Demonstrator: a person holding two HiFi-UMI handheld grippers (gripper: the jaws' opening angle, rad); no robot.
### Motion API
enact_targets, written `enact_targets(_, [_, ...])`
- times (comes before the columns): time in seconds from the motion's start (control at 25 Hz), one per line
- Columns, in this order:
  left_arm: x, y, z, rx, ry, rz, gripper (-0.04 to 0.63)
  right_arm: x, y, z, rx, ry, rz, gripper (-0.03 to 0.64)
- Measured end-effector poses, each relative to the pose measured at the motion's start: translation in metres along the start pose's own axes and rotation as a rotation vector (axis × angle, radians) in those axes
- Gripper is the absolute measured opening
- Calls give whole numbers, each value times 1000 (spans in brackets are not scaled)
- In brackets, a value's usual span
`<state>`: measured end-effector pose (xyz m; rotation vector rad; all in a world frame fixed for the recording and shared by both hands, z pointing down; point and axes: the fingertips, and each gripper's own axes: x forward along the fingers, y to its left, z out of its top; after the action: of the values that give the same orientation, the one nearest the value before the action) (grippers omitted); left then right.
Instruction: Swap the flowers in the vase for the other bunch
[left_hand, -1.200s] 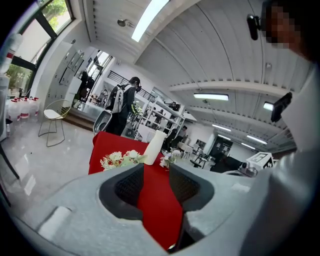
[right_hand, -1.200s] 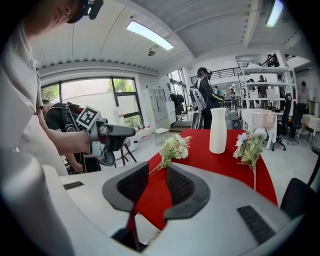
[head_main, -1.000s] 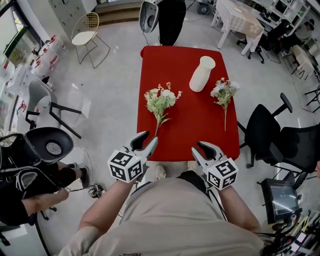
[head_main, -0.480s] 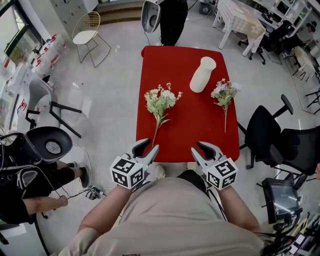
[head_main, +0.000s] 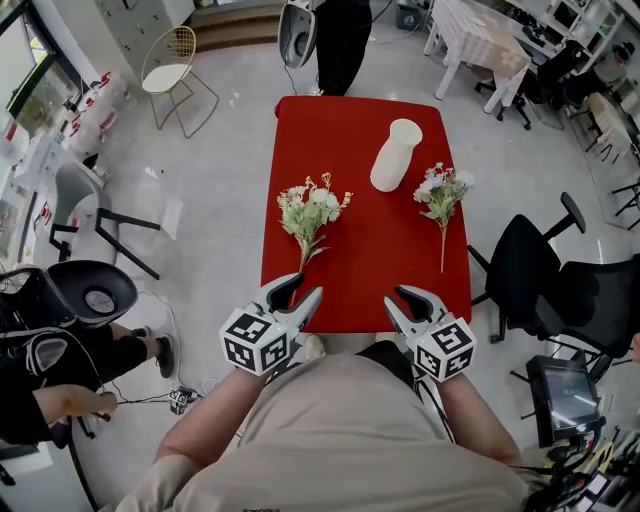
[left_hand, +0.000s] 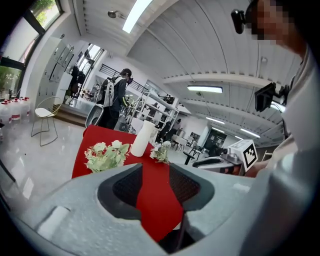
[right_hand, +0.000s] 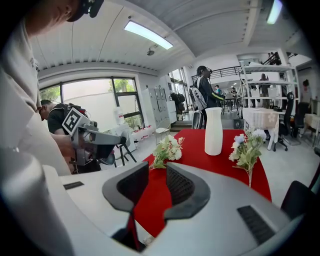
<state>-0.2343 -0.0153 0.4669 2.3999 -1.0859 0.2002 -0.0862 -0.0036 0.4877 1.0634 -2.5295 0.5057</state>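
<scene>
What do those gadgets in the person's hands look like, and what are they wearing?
Each hand carries a light grey plastic tool with two curved jaws: the left gripper and right gripper. Dark ribbed pads line the jaws. Each bears a white cube printed with black square markers. The person wears a beige short-sleeved shirt.

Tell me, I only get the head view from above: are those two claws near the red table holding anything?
Observer: No. In its own view the left gripper has its jaws apart, with only the red table showing between them.
Visitor: And the other one?
Observer: The right gripper is the same in its view: jaws apart, nothing held.
Visitor: Is the vase leaning?
Observer: No; side on, the vase stands upright.
</scene>
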Motion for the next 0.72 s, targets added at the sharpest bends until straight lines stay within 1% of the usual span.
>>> enact_targets(0.24, [66,-28,13,5,19,-46,156,-12,-43,2,10,-3,2,116])
enact_targets(0.4, [123,-52,19,-9,52,-98,160,-30,-82,-2,39,-4,-23,115])
enact_targets(0.52, [170,-66,25,-15,72,-112,165,-47,-114,-4,55,-5,-41,116])
enact_targets(0.6, [202,-76,27,-16,93,-118,181,-60,-135,-9,70,-9,-54,117])
enact_targets(0.72, [246,-90,26,5,142,-133,207,-79,-162,-19,102,-17,-78,116])
